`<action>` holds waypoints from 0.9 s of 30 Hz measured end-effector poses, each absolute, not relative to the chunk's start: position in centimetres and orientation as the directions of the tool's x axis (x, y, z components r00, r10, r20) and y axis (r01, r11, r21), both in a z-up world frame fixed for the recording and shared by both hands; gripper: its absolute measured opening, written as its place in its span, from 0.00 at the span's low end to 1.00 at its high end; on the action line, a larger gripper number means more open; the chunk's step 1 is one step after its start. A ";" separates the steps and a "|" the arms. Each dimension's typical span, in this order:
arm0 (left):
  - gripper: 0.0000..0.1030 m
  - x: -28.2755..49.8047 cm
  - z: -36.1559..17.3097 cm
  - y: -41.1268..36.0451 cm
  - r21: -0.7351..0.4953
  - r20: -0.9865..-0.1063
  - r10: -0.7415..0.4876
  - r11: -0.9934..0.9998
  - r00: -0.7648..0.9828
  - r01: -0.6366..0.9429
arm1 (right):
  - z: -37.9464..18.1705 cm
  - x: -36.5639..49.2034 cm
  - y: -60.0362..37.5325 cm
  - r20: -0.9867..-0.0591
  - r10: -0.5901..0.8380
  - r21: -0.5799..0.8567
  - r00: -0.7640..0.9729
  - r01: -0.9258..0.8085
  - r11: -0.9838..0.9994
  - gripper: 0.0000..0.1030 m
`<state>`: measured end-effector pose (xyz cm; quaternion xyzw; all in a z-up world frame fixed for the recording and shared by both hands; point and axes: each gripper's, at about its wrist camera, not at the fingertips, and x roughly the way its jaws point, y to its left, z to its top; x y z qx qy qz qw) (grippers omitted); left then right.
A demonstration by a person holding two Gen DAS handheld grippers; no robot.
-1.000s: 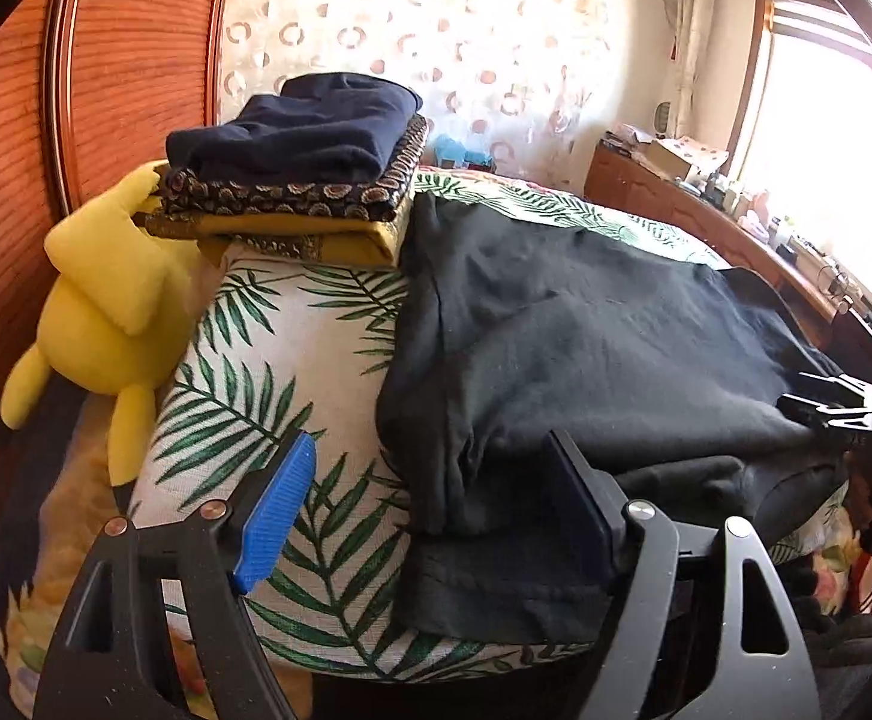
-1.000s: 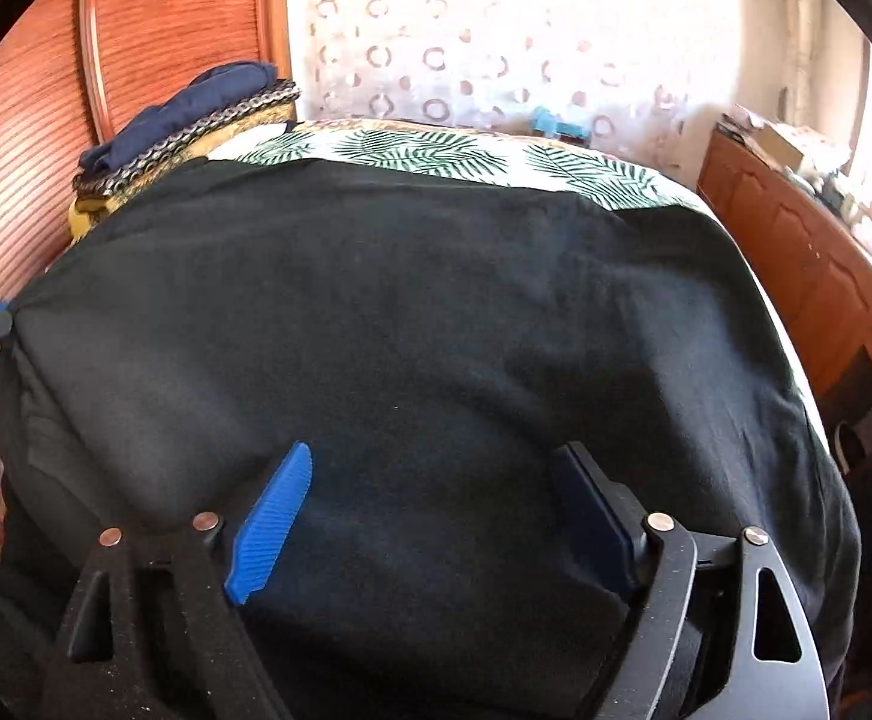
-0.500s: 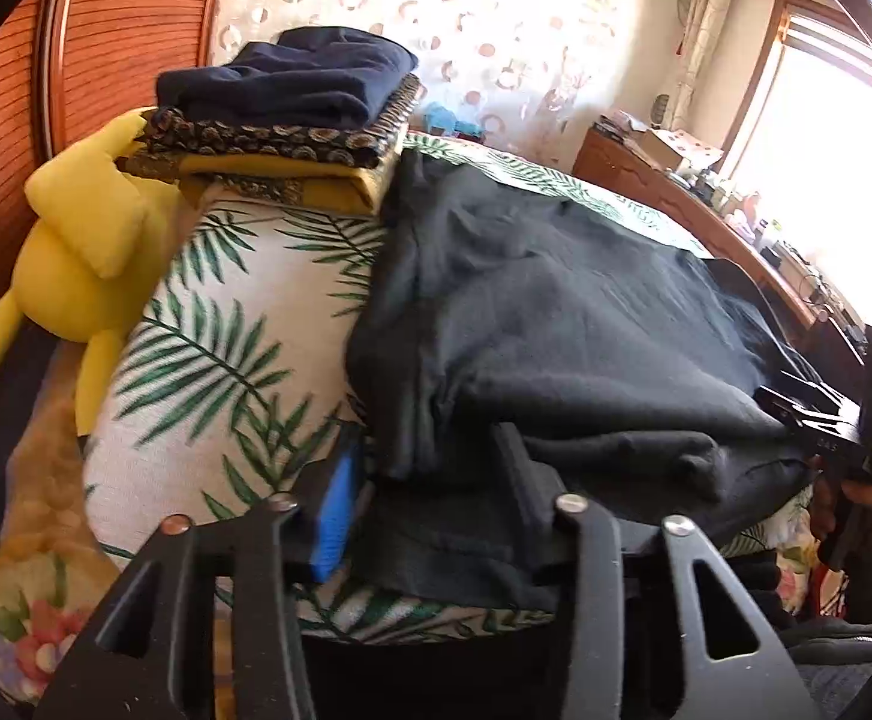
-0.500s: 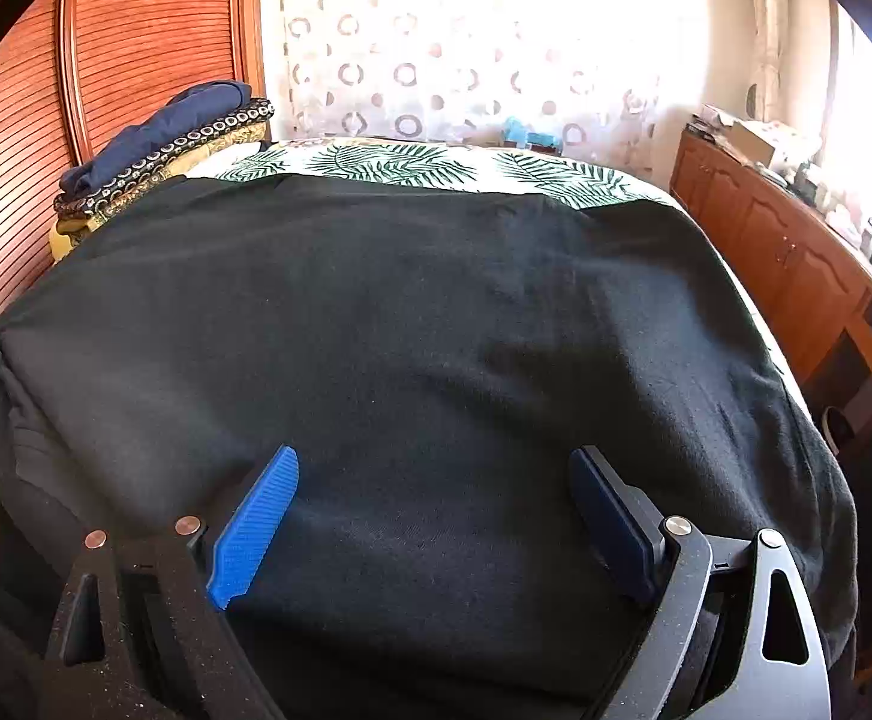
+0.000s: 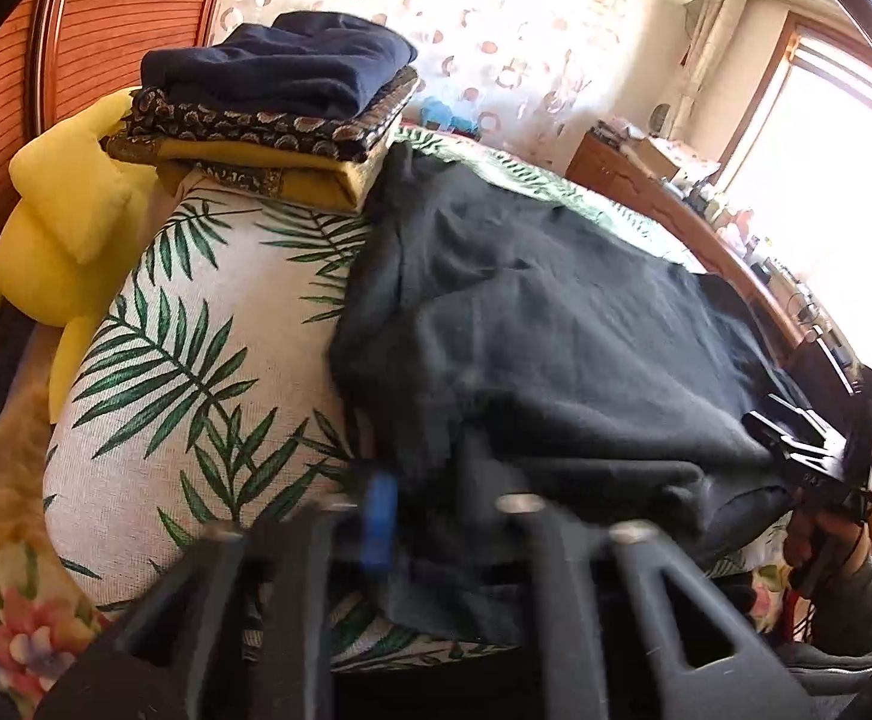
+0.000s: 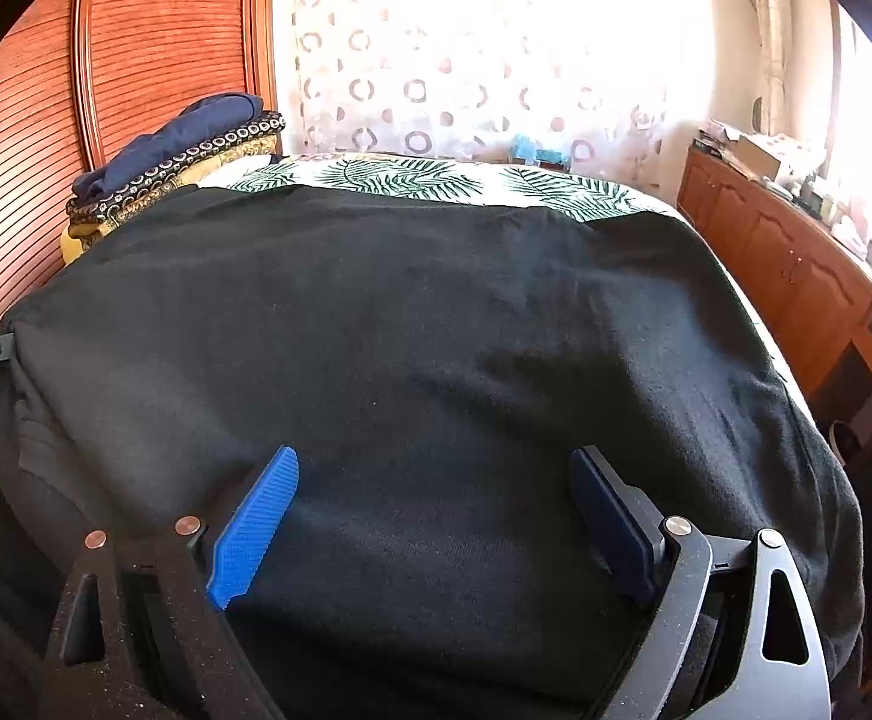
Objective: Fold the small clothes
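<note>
A black garment (image 5: 556, 330) lies spread over the leaf-print bed cover (image 5: 196, 360). In the left wrist view my left gripper (image 5: 427, 480) is at the garment's near left edge. Its jaws are closing, with the black fabric pinched between the blue pad and the dark finger. The right wrist view shows the garment (image 6: 436, 330) filling the bed. My right gripper (image 6: 433, 462) stands wide open just above its near hem, with flat cloth under the gap and nothing gripped. The right gripper (image 5: 814, 450) also shows at the garment's far right, held by a hand (image 5: 808, 540).
A stack of folded clothes (image 5: 274, 102) sits at the bed's far left corner beside a yellow plush toy (image 5: 64, 228). A ribbed wooden panel (image 6: 16, 120) runs along the left. A wooden cabinet (image 6: 796, 276) with clutter lines the right wall under a bright window.
The left gripper's jaws went from wide open to shut on the garment's near left edge, and the view tilted a little. The right gripper stayed open over the hem.
</note>
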<state>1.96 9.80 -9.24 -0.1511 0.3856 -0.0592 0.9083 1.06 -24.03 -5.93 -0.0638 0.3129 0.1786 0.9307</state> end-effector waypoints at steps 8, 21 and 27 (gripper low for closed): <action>0.07 1.7 -6.0 7.4 -0.259 -0.613 -0.220 0.963 0.759 0.070 | -5.7 0.8 -25.5 -0.596 0.349 0.038 0.723 -0.409 0.912 0.89; 0.06 5.3 -0.2 -0.5 -0.282 -0.509 -0.405 0.912 0.760 0.297 | -5.0 -1.8 -30.8 -0.578 0.311 0.065 0.755 -0.337 0.939 0.89; 0.06 7.5 2.6 -7.7 -0.239 -0.476 -0.504 0.863 0.721 0.446 | -4.5 -2.9 -32.0 -0.557 0.294 0.076 0.777 -0.304 0.950 0.89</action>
